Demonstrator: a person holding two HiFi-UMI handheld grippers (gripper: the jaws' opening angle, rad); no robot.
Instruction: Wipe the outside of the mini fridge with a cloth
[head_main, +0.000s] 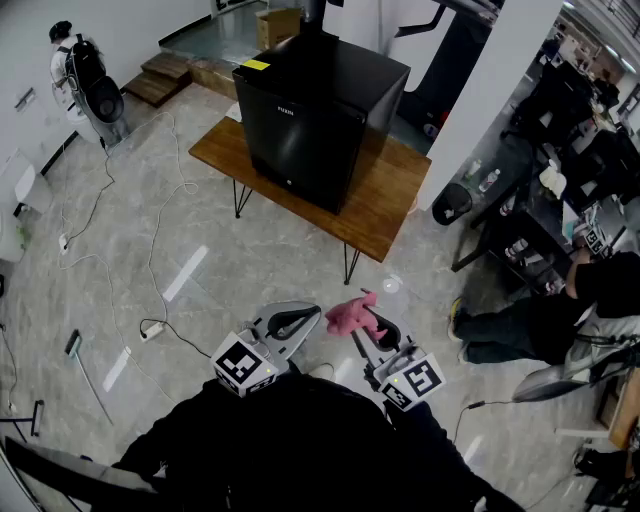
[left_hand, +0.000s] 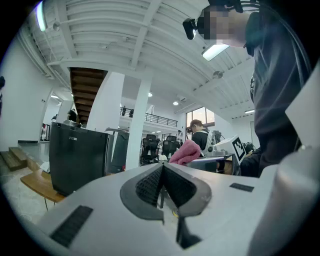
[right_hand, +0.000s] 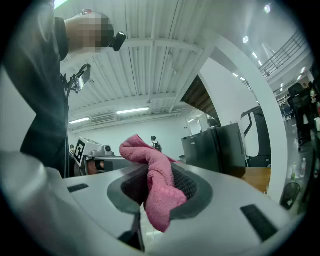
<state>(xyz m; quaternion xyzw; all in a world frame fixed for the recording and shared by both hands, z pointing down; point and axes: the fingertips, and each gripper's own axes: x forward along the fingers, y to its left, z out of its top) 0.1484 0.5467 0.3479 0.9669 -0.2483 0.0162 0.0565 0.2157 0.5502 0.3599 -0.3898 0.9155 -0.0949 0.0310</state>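
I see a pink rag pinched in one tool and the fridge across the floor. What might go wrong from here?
The right gripper clamps the pink cloth by just one fold, so rubbing the mini fridge may tug it free. A power strip and loose cables lie on the floor before the table: a possible trip.

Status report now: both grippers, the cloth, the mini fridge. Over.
Left gripper shut, empty. Right gripper shut on pink cloth. Mini fridge on wooden table ahead, not yet reached. Loose cable on floor, left side.
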